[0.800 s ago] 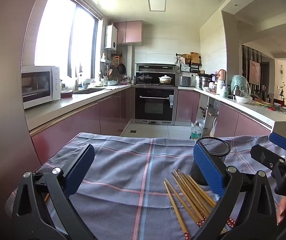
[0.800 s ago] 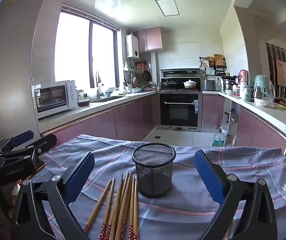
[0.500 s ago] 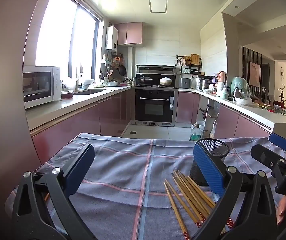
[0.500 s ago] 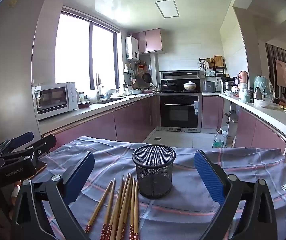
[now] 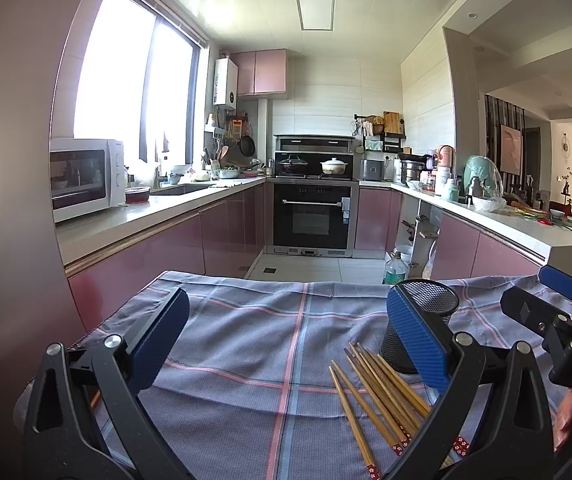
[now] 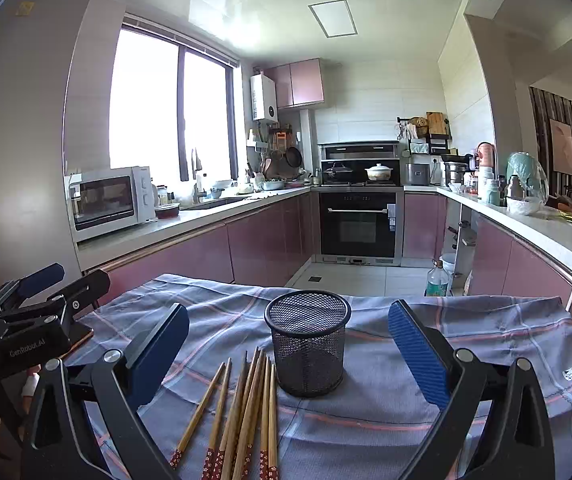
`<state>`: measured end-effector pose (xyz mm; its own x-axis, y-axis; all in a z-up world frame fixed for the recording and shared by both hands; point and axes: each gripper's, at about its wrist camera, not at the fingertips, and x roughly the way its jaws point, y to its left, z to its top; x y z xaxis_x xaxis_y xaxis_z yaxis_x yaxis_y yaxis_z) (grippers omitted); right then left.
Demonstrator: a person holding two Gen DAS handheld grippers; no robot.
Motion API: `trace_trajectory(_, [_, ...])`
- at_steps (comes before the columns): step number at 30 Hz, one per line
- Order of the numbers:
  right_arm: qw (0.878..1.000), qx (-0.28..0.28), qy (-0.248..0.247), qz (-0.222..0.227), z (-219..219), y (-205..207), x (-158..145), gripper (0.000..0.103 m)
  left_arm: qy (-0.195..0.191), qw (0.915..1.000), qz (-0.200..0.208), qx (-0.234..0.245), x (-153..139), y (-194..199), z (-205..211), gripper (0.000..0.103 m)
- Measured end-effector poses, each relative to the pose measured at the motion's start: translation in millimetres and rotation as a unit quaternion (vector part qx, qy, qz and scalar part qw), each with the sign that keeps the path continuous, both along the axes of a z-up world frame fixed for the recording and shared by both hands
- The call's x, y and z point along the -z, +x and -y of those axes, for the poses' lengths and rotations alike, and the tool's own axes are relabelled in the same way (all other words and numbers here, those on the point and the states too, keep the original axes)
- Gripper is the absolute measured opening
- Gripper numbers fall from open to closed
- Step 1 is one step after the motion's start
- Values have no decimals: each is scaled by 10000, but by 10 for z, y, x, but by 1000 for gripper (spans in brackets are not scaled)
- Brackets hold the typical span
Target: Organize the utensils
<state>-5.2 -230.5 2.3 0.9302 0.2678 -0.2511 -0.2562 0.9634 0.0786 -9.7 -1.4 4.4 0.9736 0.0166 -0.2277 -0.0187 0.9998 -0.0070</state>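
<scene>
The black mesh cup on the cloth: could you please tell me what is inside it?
Nothing shows inside the mesh cup: through the mesh and over its rim it looks empty. The chopsticks lie on the checked cloth beside it. Its floor is hidden from this angle.

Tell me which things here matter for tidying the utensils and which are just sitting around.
Part of the job:
- chopsticks, lying loose on the cloth
- mesh cup, upright and empty beside them
- left tongs and right tongs, both open, holding nothing

Just lying about:
- checked cloth
- microwave
- white pot on the stove
- plastic bottle on the floor
</scene>
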Motion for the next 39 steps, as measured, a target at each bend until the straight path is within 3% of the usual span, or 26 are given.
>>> trace_trajectory(39, [10000,10,49,-47,21,-4,30,96,-27,10000,-37,21,42,8,13,97])
